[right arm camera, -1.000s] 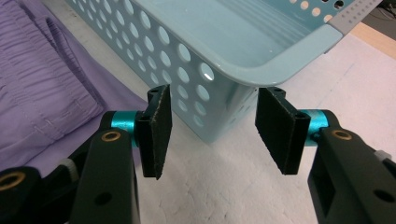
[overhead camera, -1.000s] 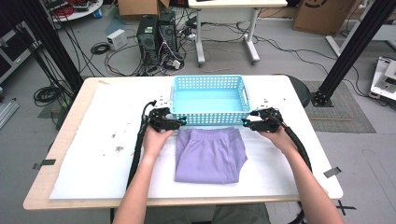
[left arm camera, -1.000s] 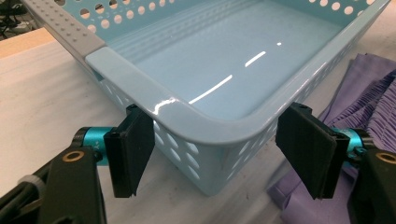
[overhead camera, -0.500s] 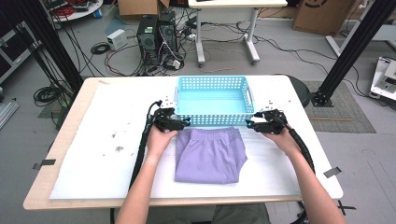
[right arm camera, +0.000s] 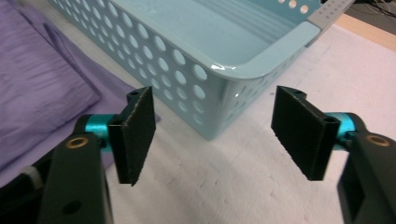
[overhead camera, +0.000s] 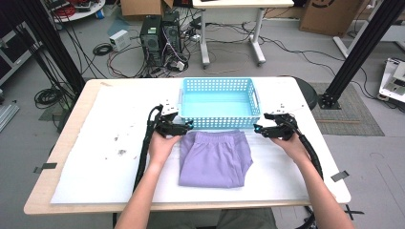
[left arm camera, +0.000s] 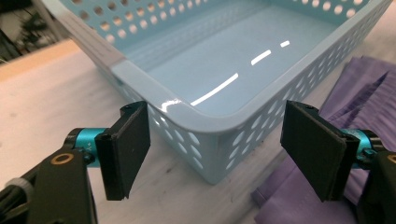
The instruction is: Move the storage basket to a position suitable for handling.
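Folded purple garment (overhead camera: 216, 159) lies near on the table (overhead camera: 86, 157). Left gripper (overhead camera: 184, 126) and right gripper (overhead camera: 260, 129), fingers (left arm camera: 126, 149) wide and empty, flank the blue basket's (overhead camera: 217, 121) near corners, beyond it.

High view above the 6 o'clock table (overhead camera: 86, 143) edge, facing 12, both gripper views close, sharing the basket's (overhead camera: 217, 121) (left arm camera: 205, 126) (right arm camera: 243, 70) near corners.

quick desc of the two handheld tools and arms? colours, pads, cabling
Both tools are black-bodied, the left tool and the right tool alike. Each has two flat, rectangular black pads on turquoise metal stubs, with brass-coloured rivets on the arms behind. A black cable trails back along each forearm. The forearms are bare, no sleeves visible.
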`<action>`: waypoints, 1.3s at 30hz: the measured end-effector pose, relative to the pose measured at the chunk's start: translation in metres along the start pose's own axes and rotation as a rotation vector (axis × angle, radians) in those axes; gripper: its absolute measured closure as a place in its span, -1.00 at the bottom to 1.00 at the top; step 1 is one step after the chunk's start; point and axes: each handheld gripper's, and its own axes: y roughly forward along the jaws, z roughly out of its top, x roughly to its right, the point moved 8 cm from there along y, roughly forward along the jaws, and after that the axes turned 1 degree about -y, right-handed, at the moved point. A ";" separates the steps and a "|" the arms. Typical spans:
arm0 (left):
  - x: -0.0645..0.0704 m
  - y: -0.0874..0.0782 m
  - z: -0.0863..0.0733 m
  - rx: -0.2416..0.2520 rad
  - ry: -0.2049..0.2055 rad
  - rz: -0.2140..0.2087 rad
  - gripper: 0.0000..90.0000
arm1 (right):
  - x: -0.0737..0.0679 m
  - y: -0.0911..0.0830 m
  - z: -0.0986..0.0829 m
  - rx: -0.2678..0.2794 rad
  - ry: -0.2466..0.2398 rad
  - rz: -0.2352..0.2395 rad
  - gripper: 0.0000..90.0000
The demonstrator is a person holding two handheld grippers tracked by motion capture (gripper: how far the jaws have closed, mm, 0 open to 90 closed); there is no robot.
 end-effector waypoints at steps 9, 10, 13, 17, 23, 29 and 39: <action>0.007 -0.036 -0.008 0.053 0.003 0.008 -0.46 | -0.030 -0.031 -0.002 0.095 0.002 -0.007 -0.39; 0.009 -0.041 -0.012 0.044 -0.010 -0.006 -0.46 | -0.033 -0.033 -0.003 0.100 -0.001 -0.005 -0.39; 0.014 -0.050 -0.019 0.042 -0.031 -0.025 -0.46 | -0.043 -0.037 -0.008 0.102 0.021 -0.004 -0.39; 0.019 -0.062 -0.026 0.052 -0.054 -0.020 -0.46 | -0.053 -0.042 -0.014 0.112 0.041 -0.009 -0.40; 0.029 -0.078 -0.039 0.064 -0.105 -0.046 -0.45 | -0.072 -0.046 -0.024 0.118 0.065 -0.005 -0.41; 0.042 -0.088 -0.054 0.028 -0.111 -0.063 -0.41 | -0.093 -0.050 -0.033 0.092 0.059 -0.011 -0.41; 0.065 -0.098 -0.069 -0.020 -0.096 -0.067 -0.34 | -0.127 -0.052 -0.042 0.058 0.081 -0.008 -0.41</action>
